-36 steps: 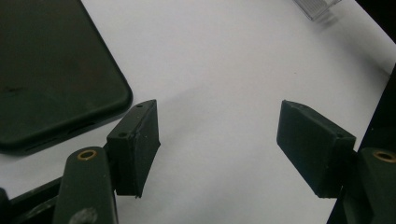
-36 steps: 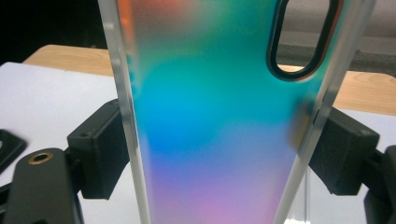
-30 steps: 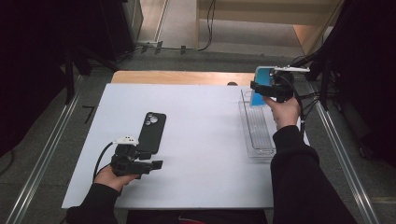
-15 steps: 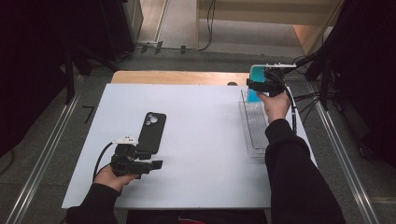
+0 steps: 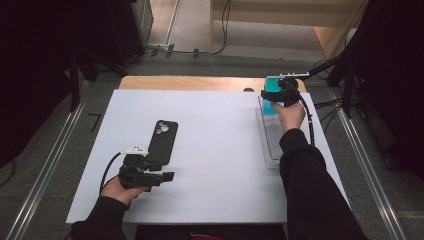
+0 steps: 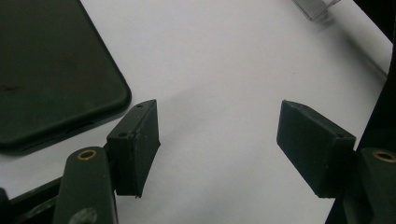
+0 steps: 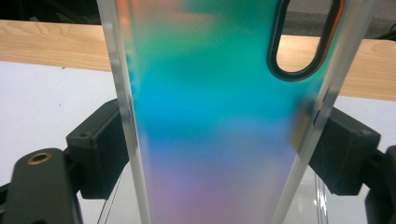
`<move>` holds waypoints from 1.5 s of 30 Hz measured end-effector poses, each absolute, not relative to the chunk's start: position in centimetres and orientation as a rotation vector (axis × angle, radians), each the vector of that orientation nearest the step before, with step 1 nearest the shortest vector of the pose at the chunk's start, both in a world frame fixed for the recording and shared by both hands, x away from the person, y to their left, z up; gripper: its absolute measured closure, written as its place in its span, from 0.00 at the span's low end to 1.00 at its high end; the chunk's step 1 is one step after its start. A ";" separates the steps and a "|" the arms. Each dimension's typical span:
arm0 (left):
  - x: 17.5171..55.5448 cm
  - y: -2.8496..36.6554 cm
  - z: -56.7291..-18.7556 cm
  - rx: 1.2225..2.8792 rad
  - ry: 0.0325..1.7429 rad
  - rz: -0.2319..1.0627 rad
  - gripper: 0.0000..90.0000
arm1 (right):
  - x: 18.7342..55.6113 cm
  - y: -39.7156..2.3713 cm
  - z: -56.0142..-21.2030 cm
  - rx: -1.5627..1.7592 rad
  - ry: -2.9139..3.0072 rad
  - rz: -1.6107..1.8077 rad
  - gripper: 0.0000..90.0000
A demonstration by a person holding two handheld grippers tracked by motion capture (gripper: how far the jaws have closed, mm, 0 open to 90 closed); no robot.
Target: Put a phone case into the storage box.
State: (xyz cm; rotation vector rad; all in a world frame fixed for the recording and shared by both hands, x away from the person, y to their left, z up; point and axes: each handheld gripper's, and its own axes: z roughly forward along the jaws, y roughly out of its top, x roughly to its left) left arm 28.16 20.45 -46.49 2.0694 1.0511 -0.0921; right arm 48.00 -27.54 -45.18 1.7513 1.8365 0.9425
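- A white board point(image 5: 220, 150) lies on a wooden table point(image 5: 190, 82), with dark floor and cables point(image 5: 220, 30) behind it.
- From the high view, my left gripper point(image 5: 167, 176) rests low on the board near its front edge, with the black phone point(image 5: 163, 141) lying flat just beyond it, camera end away from me.
- My left gripper view shows what the high view cannot: the jaws stand wide apart with bare white board between them, gripping nothing, and the phone's point(image 6: 51, 74) rounded corner sits just beside the left pad point(image 6: 135, 144), apart from it.
- That view also catches a corner of the clear tray point(image 6: 315, 7) far off.
- From the high view, my right gripper point(image 5: 265, 94) is at the far end of the tray point(image 5: 270, 145) on the board's right side, holding a teal case point(image 5: 274, 86); the grip itself is too small to read there.
- My right gripper view settles it: both pads point(image 7: 100, 149) press the clear edges of the case point(image 7: 219, 116), which stands upright between them, shading from teal to violet, its oval camera hole point(image 7: 303, 39) at the top.
- Behind the case that view shows the wooden table edge point(image 7: 46, 44).
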 end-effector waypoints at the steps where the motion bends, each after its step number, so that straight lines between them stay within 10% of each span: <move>1: 28.1 20.4 -46.5 2.071 1.050 -0.092 0.33 | 48.1 -27.4 -45.3 1.741 1.837 0.936 0.16; 16: 28.1 20.5 -46.5 2.067 1.054 -0.090 0.33 | 48.0 -27.3 -45.2 1.709 1.850 0.924 0.00; 45: 28.5 20.8 -46.4 2.064 1.098 -0.111 0.33 | 41.1 -24.7 -40.5 1.581 2.088 1.094 0.00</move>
